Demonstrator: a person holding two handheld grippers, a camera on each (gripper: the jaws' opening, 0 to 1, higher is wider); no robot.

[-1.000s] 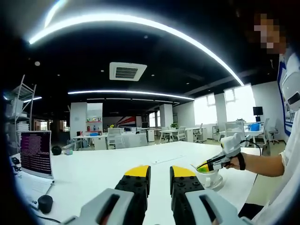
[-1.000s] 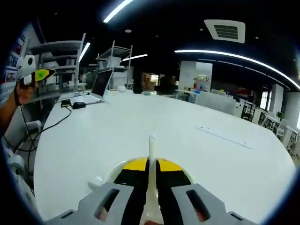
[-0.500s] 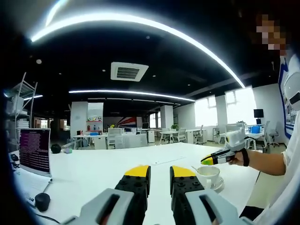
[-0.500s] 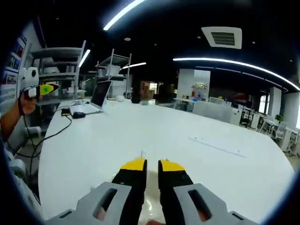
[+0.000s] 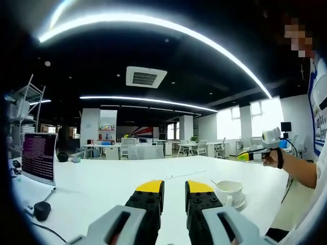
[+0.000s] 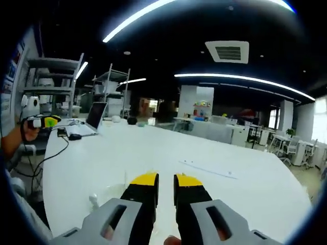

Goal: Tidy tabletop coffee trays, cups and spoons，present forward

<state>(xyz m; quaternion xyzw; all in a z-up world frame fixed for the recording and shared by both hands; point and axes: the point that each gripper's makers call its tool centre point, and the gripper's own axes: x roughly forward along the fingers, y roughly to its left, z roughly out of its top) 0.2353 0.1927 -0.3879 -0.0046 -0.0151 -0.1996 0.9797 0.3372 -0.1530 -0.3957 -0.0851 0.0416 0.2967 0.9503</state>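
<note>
White cup on saucer, just right of left hand-held gripper

Big white oval table: white ceramic cup on saucer w/ spoon at right edge, open laptop + black mouse at left, thin white strip mid-table.

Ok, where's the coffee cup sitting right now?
In the left gripper view the white cup stands on its saucer on the white table, low right, just past the left gripper, with a spoon in it.
</note>
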